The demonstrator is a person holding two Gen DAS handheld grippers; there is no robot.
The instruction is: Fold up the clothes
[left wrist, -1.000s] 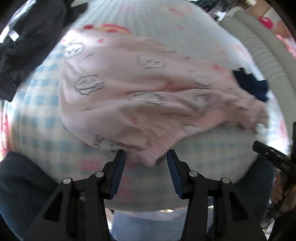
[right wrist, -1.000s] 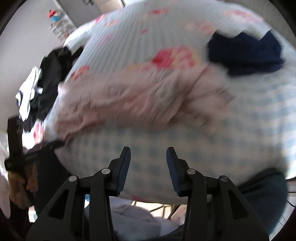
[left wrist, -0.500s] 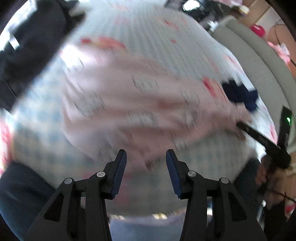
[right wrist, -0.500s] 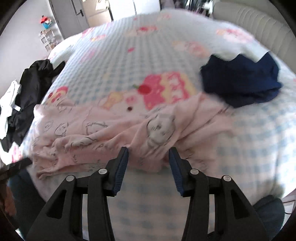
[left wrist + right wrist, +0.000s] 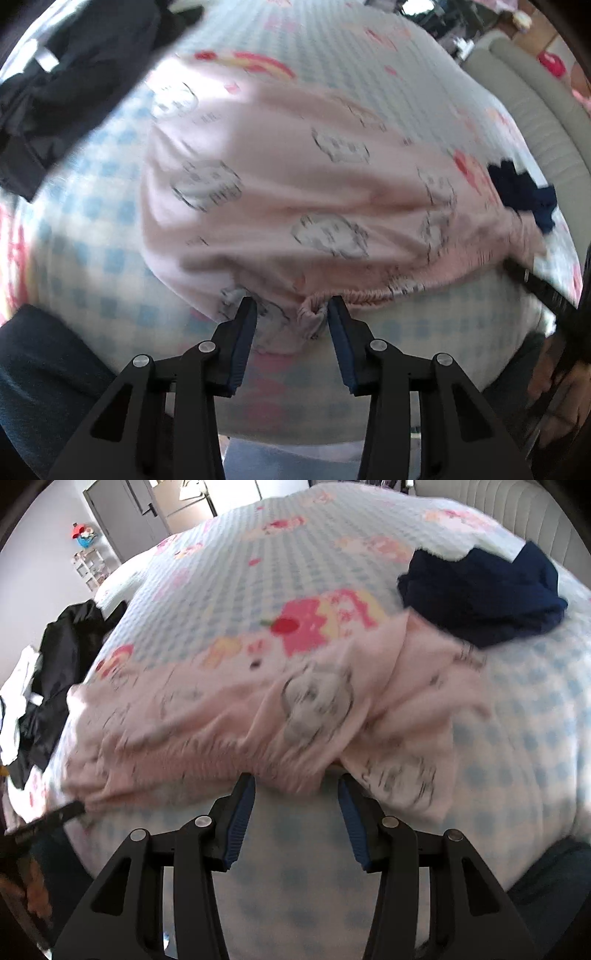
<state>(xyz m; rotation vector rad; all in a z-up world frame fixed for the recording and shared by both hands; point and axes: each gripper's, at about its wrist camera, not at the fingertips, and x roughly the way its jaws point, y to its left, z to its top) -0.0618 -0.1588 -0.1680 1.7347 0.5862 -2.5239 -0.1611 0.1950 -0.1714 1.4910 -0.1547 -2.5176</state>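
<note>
A pink garment with grey cat prints (image 5: 295,192) lies crumpled across a blue-checked bedspread (image 5: 92,236). It also shows in the right wrist view (image 5: 258,723). My left gripper (image 5: 291,314) is open, its jaws on either side of the garment's gathered elastic hem (image 5: 314,314). My right gripper (image 5: 295,786) is open, its jaws at the garment's near folded edge. The right gripper's black finger (image 5: 535,288) shows at the garment's right end in the left wrist view.
A dark navy garment (image 5: 480,590) lies on the bed behind the pink one. Black and white clothes (image 5: 48,675) are piled at the bed's left edge. A grey padded headboard (image 5: 535,122) runs along the right. The person's dark-clad legs are at the near edge.
Both grippers have moved forward to the pink garment's near edge. The left jaws now straddle the elastic hem. Both stay open.
</note>
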